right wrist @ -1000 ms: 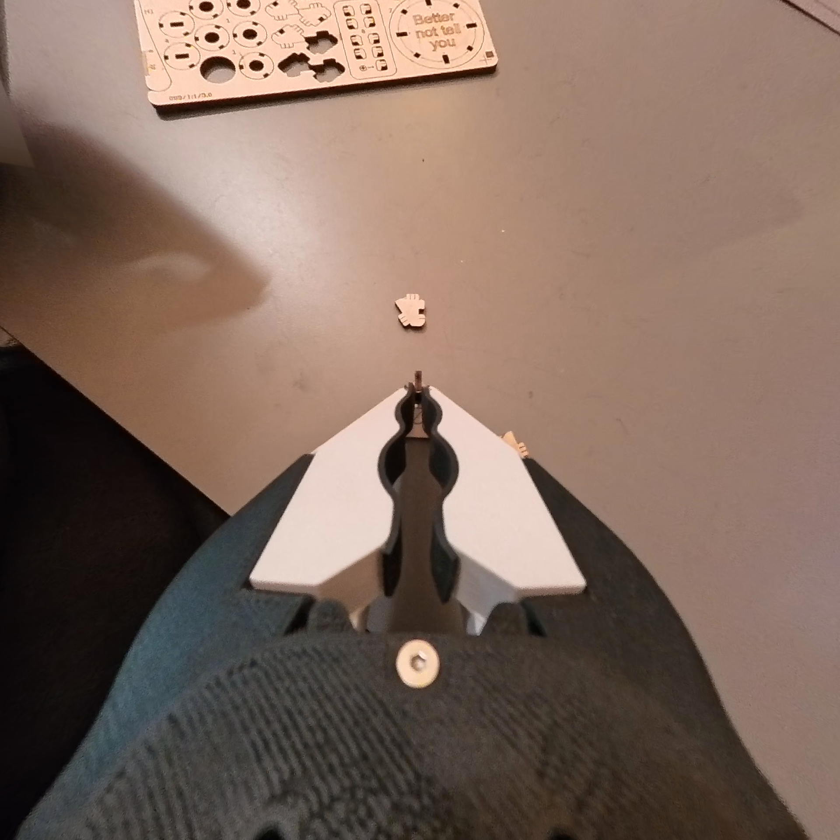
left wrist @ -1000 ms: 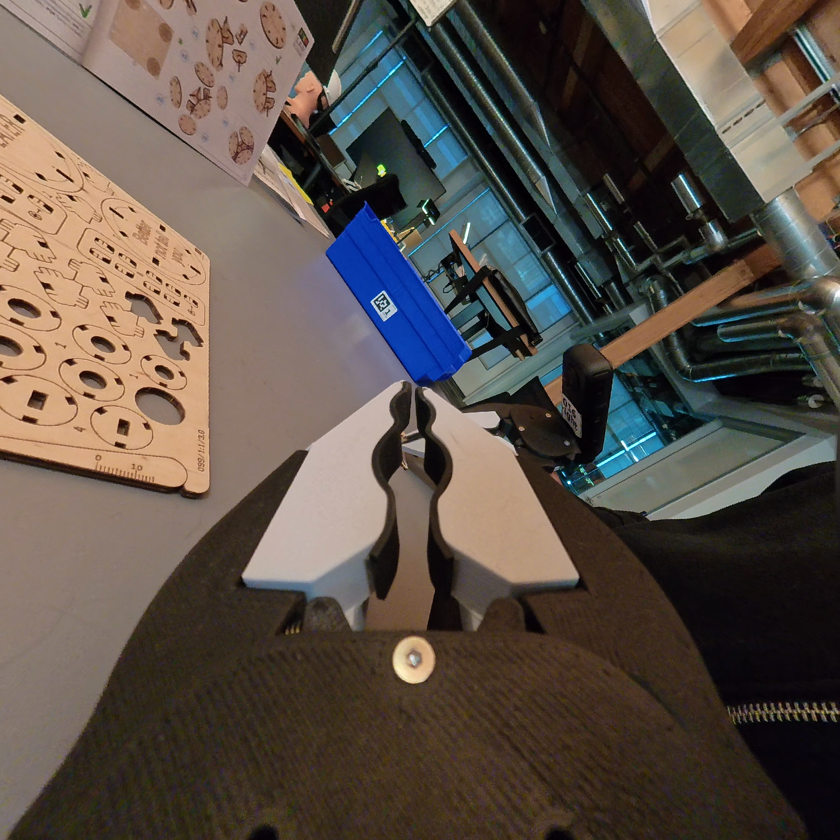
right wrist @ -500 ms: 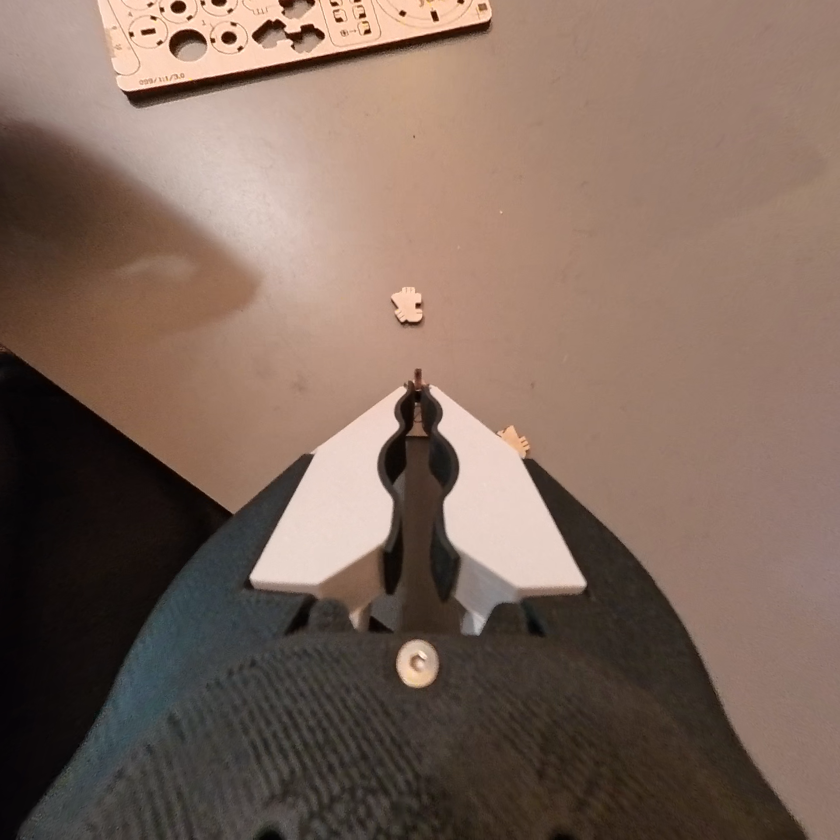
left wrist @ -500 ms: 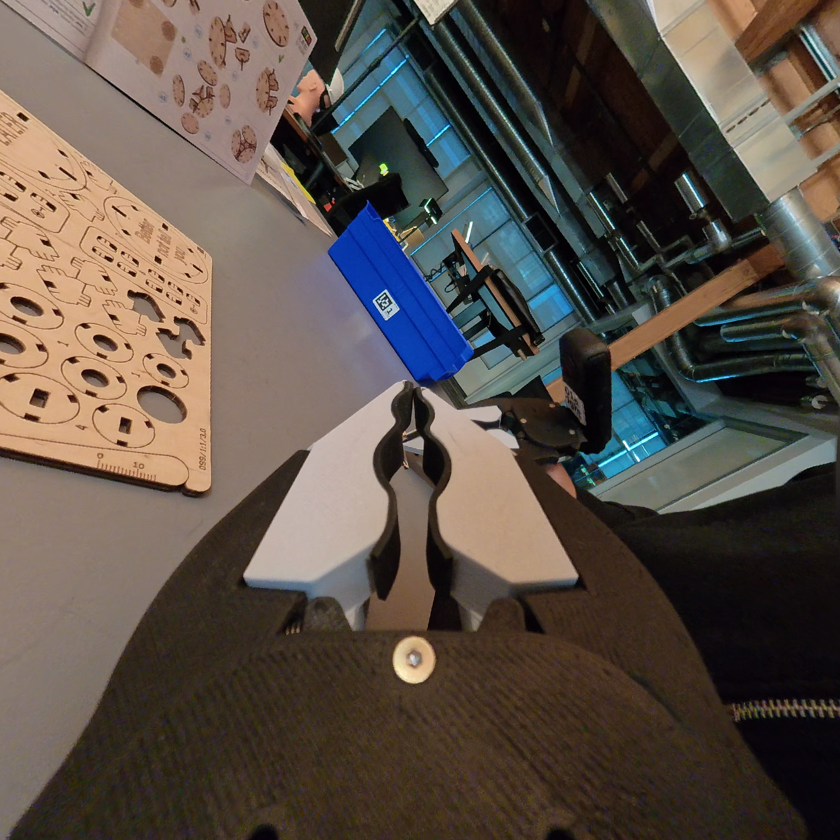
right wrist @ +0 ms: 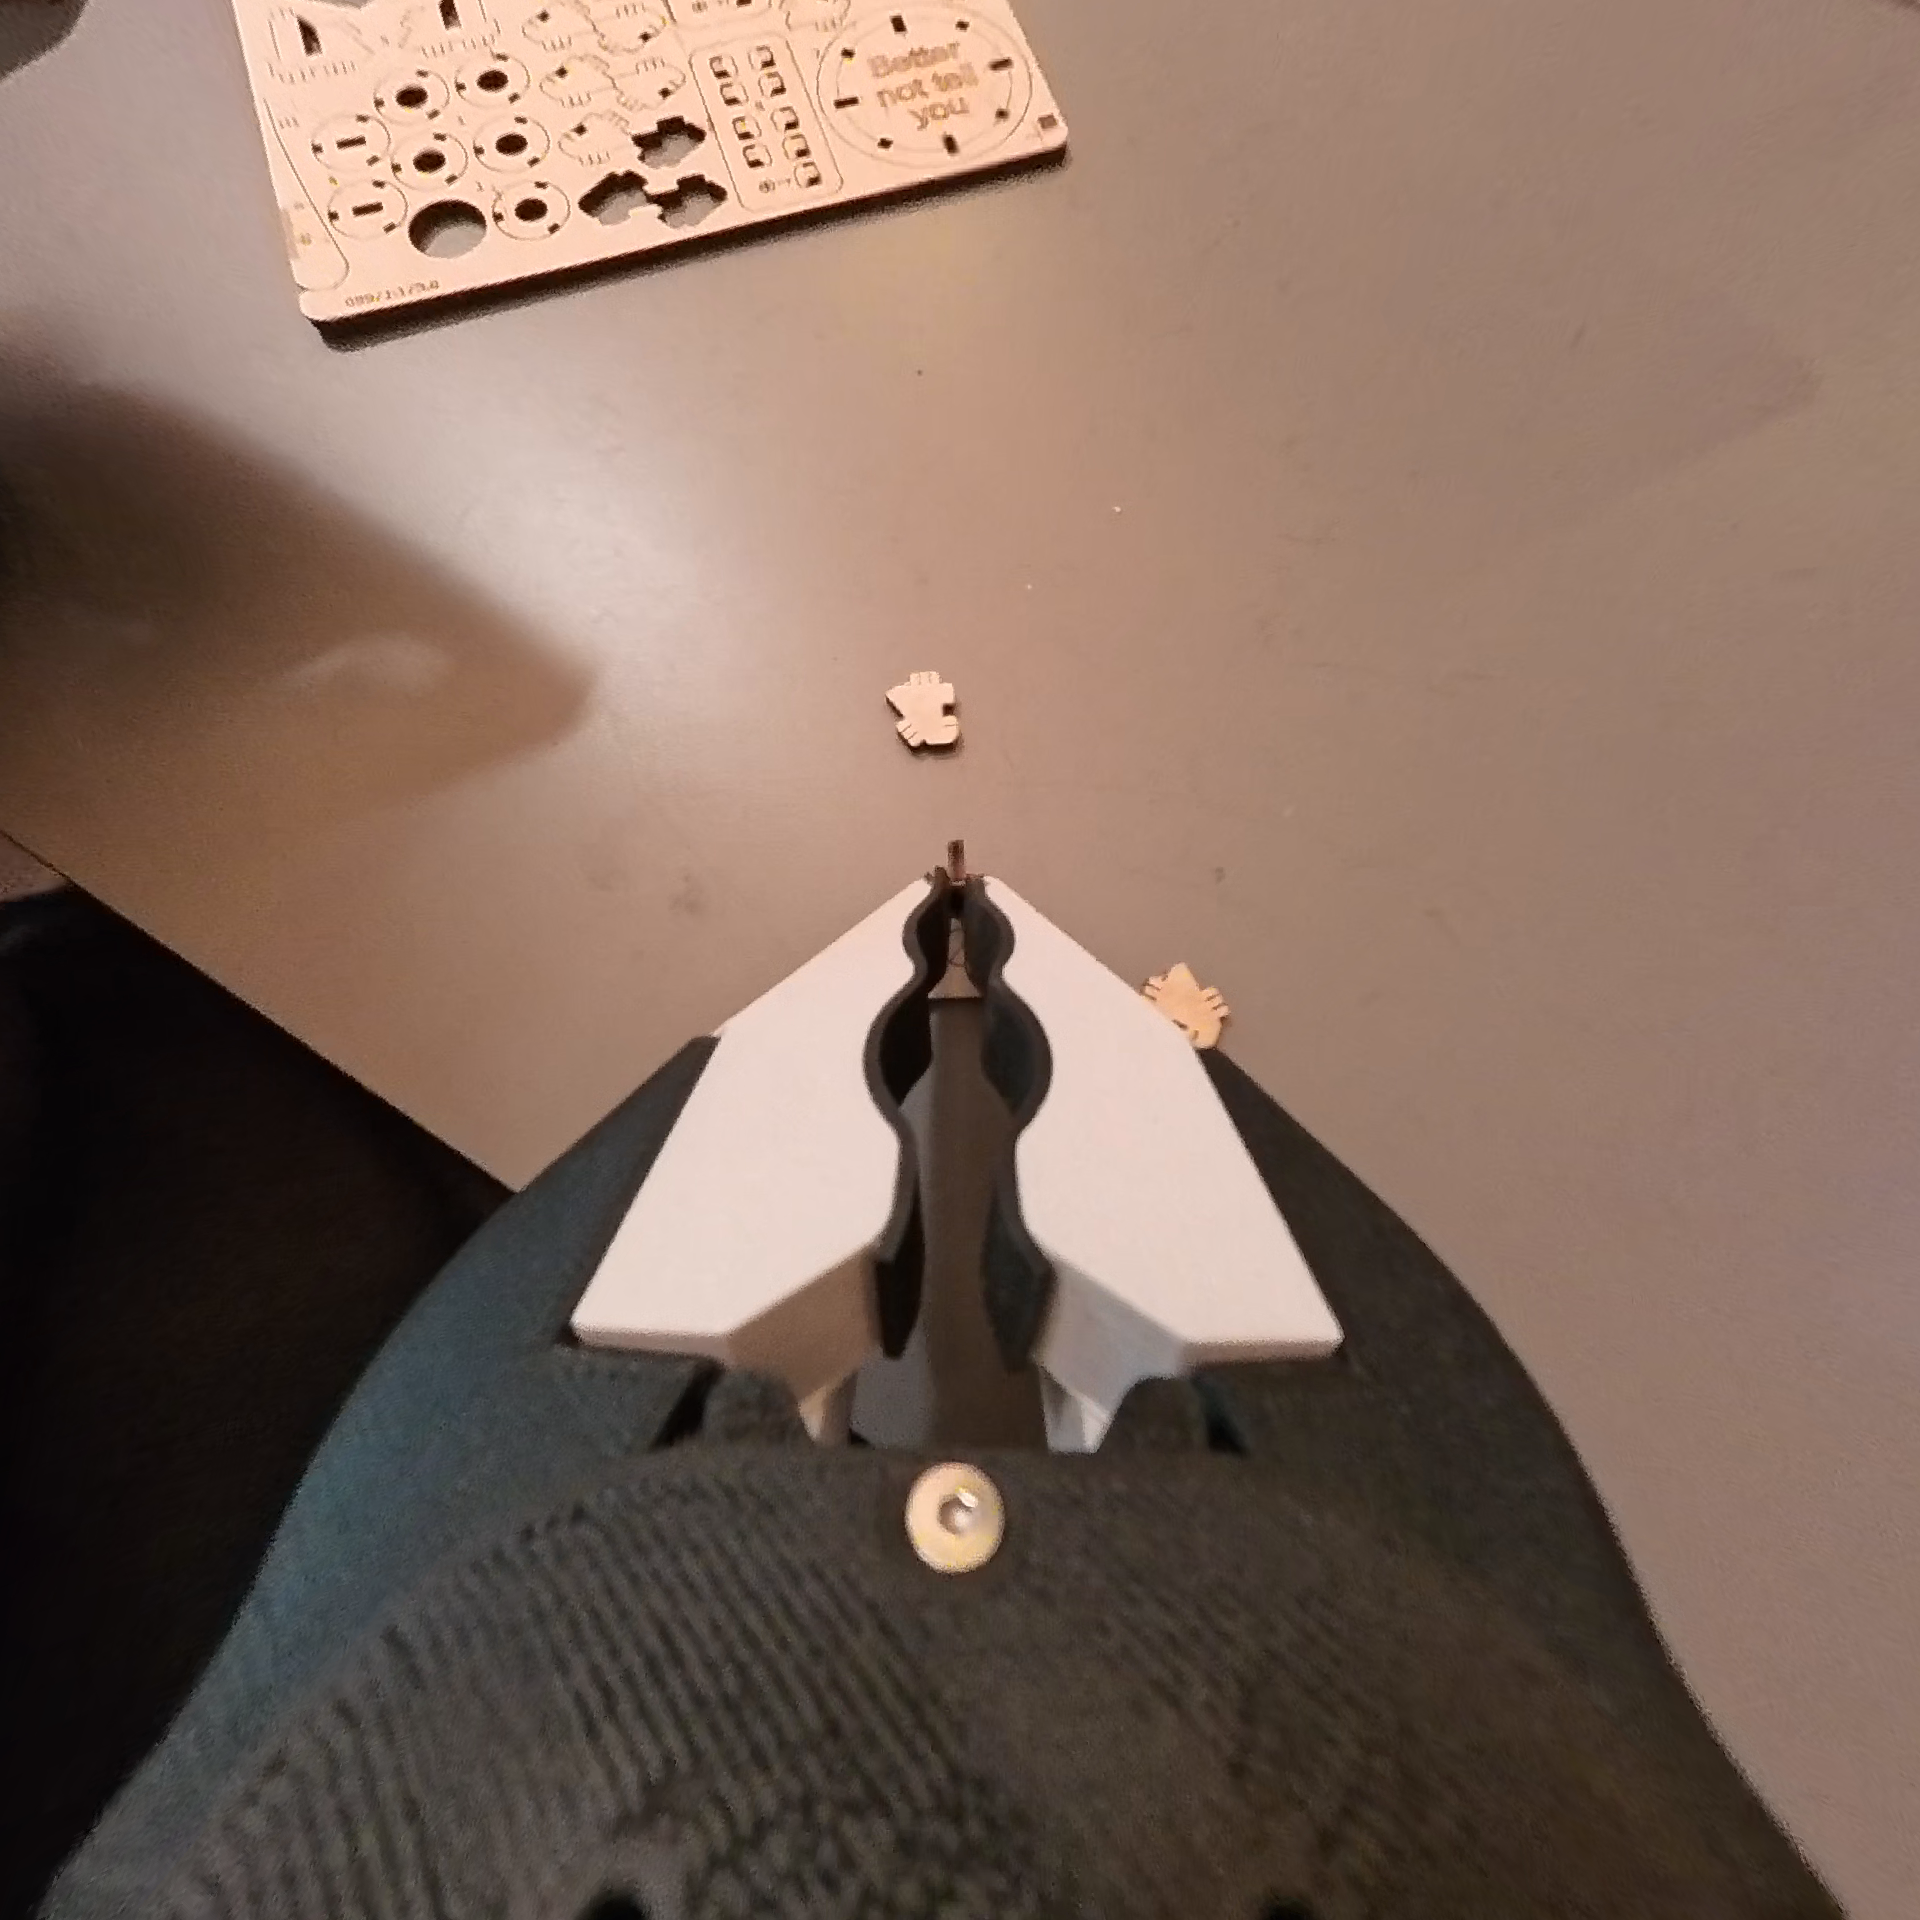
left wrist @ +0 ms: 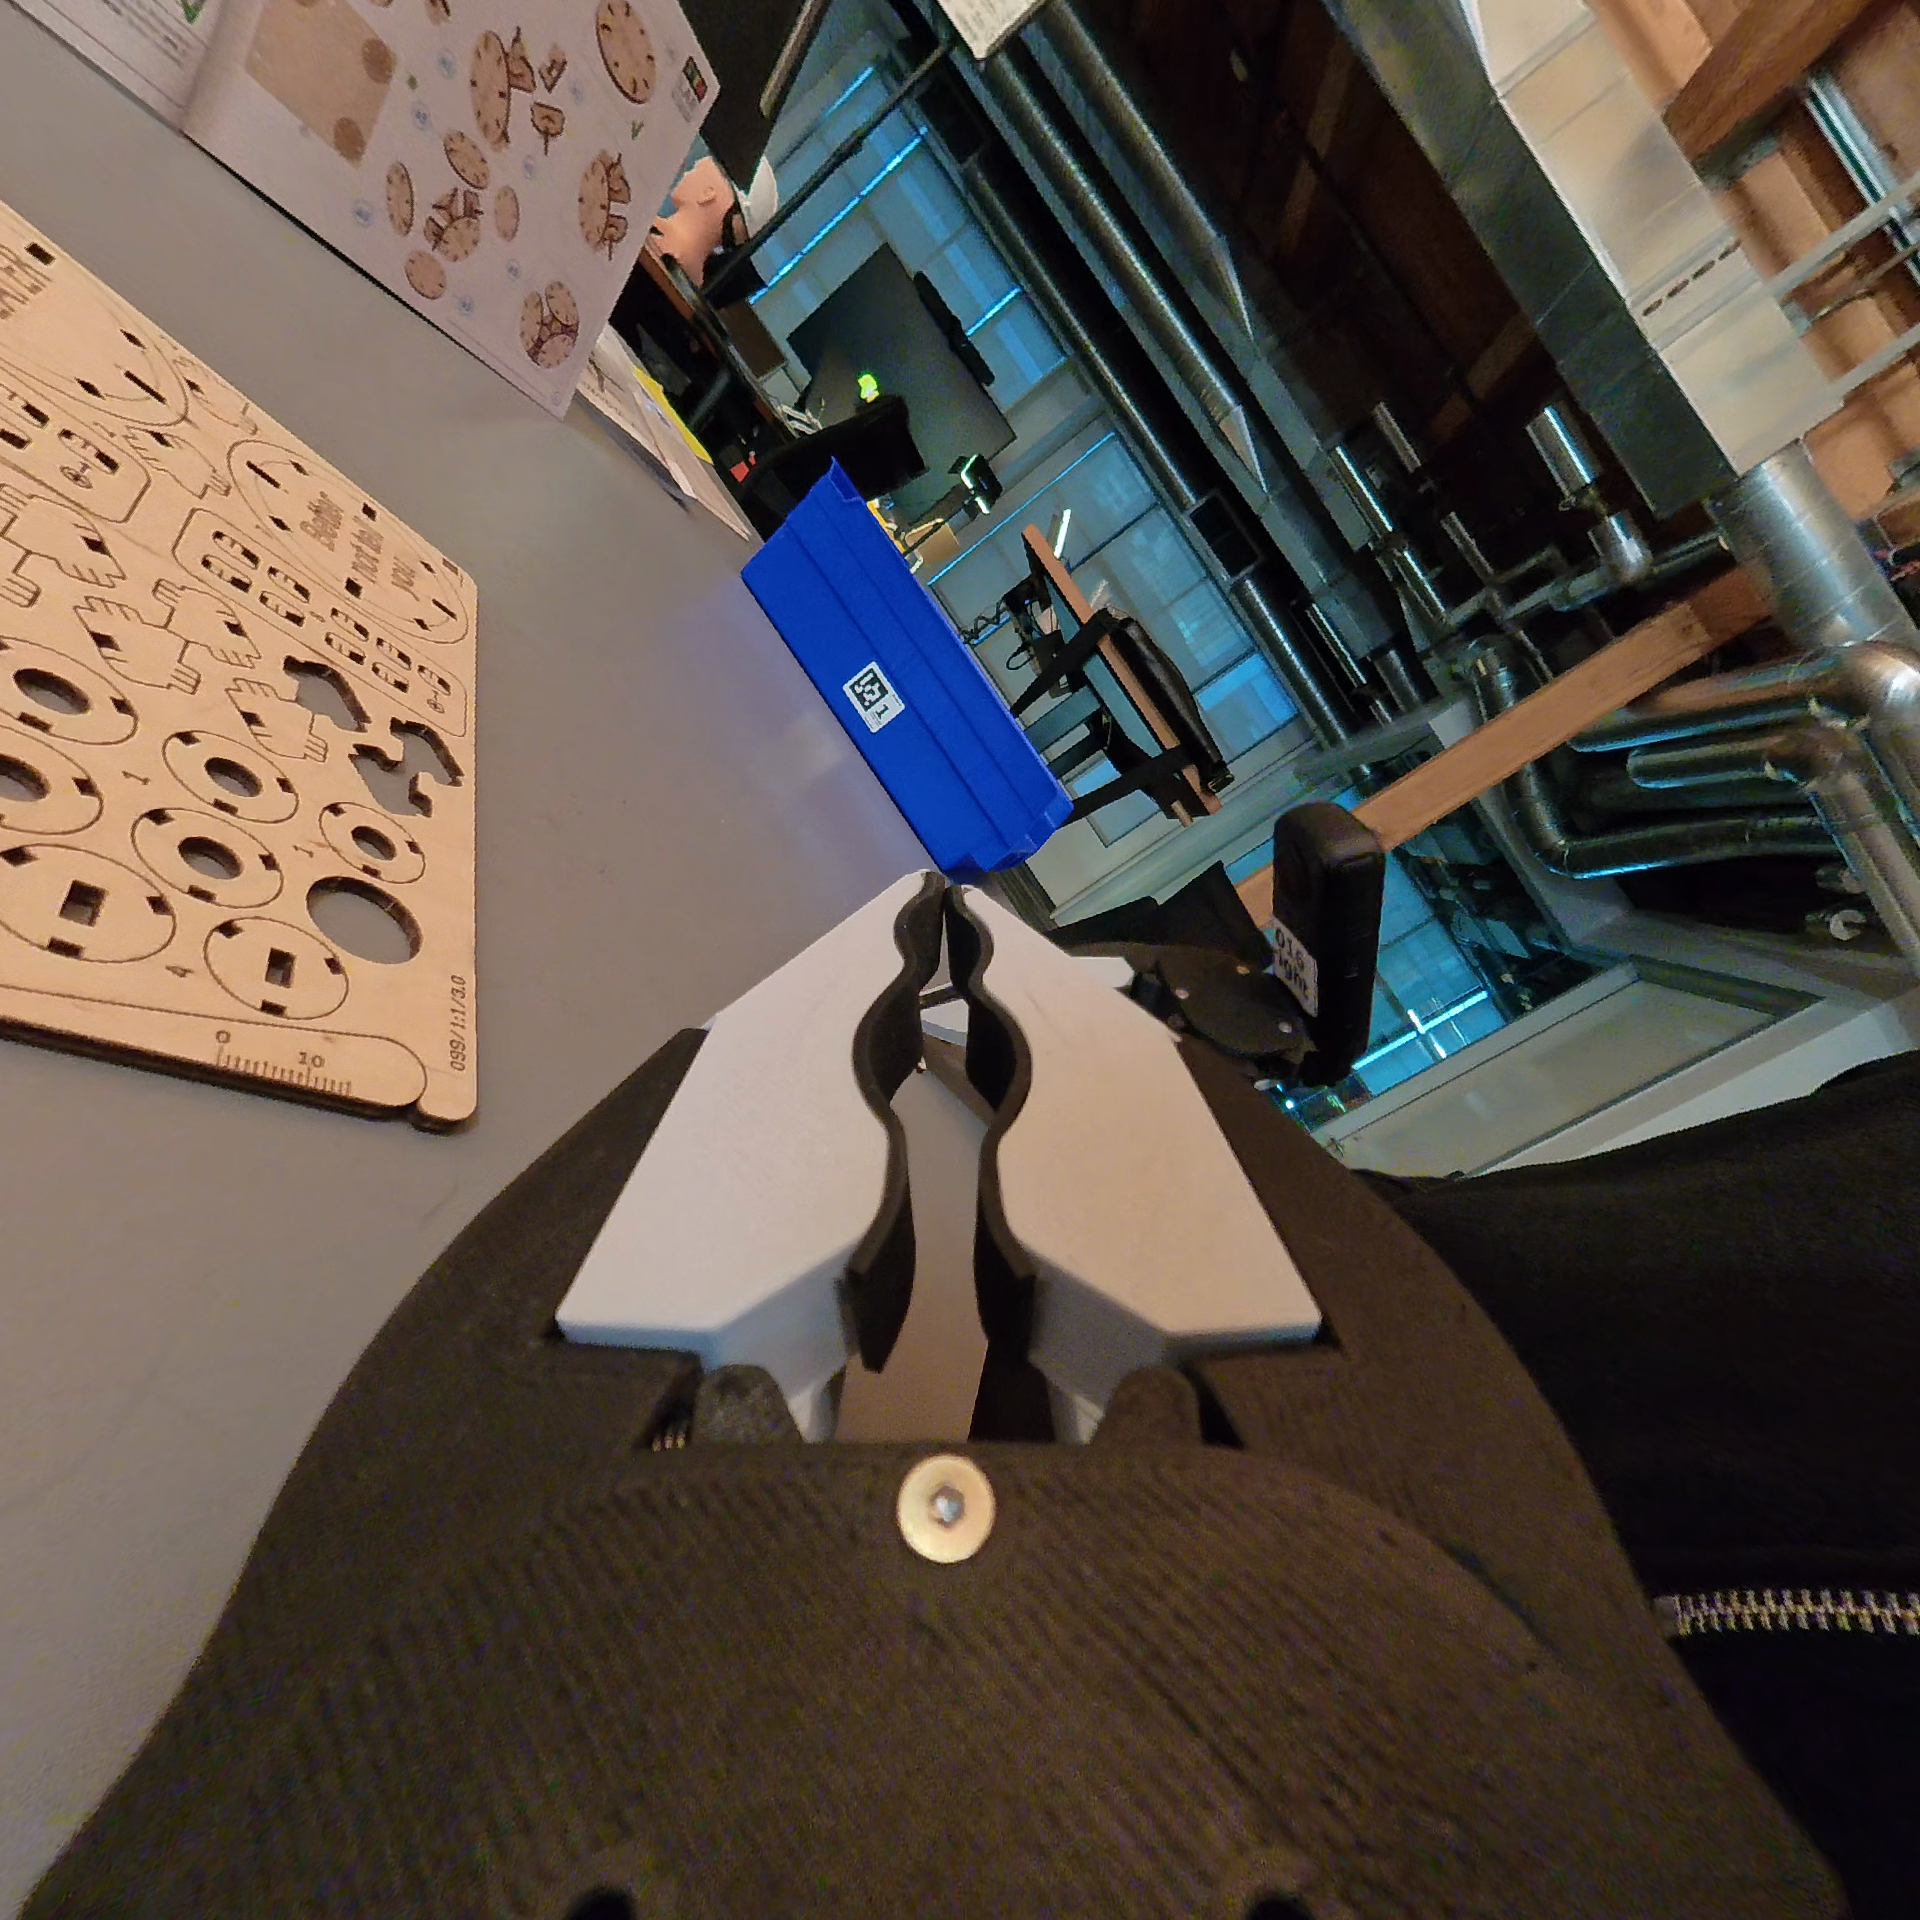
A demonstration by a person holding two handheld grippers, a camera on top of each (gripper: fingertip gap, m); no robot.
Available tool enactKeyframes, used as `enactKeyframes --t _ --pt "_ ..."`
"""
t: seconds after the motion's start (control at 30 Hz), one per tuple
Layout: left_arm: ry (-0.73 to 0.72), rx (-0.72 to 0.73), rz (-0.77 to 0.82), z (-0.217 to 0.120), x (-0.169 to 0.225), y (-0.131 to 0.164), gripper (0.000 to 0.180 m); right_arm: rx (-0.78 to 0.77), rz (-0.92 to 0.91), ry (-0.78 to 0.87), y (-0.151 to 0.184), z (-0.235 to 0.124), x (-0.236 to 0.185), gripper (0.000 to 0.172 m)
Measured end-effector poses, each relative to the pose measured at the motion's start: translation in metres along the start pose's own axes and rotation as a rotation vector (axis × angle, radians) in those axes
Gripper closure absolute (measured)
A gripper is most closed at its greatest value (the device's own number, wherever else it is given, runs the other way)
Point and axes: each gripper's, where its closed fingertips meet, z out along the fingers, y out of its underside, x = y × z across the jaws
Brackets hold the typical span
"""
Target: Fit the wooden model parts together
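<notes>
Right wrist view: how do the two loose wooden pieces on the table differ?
The front piece lies straight ahead of the right gripper, well clear of it; the side piece lies close beside its right finger. The front piece shows whole; the side piece is partly hidden behind the gripper. Both are small, pale, notched cut-outs lying flat on the grey table.

Pale laser-cut wood sheet (right wrist: 665, 156) on matt grey table (right wrist: 1351, 520)

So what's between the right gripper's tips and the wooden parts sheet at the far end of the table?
In the right wrist view, one small loose wooden piece lies ahead of the right gripper; beyond it, bare grey table up to the wooden parts sheet.
</notes>
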Motion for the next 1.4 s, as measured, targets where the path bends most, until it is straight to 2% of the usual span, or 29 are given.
enactKeyframes --t 0.3,0.47,0.6,0.63,0.67,0.7,0.77,0.87,0.93,1.07,1.33,1.4 --pt "-0.002 0.000 -0.001 0.000 0.000 0.000 0.180 0.110 0.046 0.013 0.000 0.000 0.000 0.170" --pt "0.000 -0.001 -0.002 0.000 0.000 0.000 0.180 0.099 0.042 0.013 0.000 0.000 0.000 0.170" --pt "0.005 -0.002 -0.009 -0.001 0.001 0.000 0.180 0.025 -0.060 0.043 -0.002 0.001 0.002 0.171" --pt "0.002 -0.001 -0.008 -0.002 0.000 0.000 0.180 0.002 -0.084 0.070 -0.002 0.001 0.006 0.166" --pt "-0.001 -0.001 -0.006 -0.002 0.000 0.000 0.180 -0.020 -0.102 0.085 -0.003 0.002 0.009 0.142" --pt "-0.003 -0.002 -0.005 -0.002 0.000 0.000 0.180 -0.041 -0.117 0.068 -0.004 0.003 0.008 0.129" --pt "-0.006 -0.005 -0.005 -0.001 -0.001 0.001 0.180 -0.075 -0.142 0.050 -0.011 0.000 0.008 0.120" --pt "-0.006 -0.006 -0.007 -0.001 -0.001 0.001 0.180 -0.152 -0.156 0.027 -0.021 -0.005 0.012 0.137" --pt "-0.003 -0.004 -0.010 -0.001 -0.001 0.000 0.180 -0.256 -0.136 -0.046 -0.020 -0.006 0.008 0.161" --pt "0.000 -0.004 -0.012 -0.001 0.000 0.000 0.180 -0.431 -0.054 -0.171 -0.014 -0.004 -0.001 0.172" --pt "0.008 -0.006 -0.025 -0.001 0.000 0.000 0.180 -0.587 -0.134 -0.150 -0.008 -0.001 0.005 0.172" --pt "0.011 -0.004 -0.028 -0.002 0.000 0.000 0.180 -0.608 -0.149 -0.131 -0.006 -0.001 0.006 0.161"
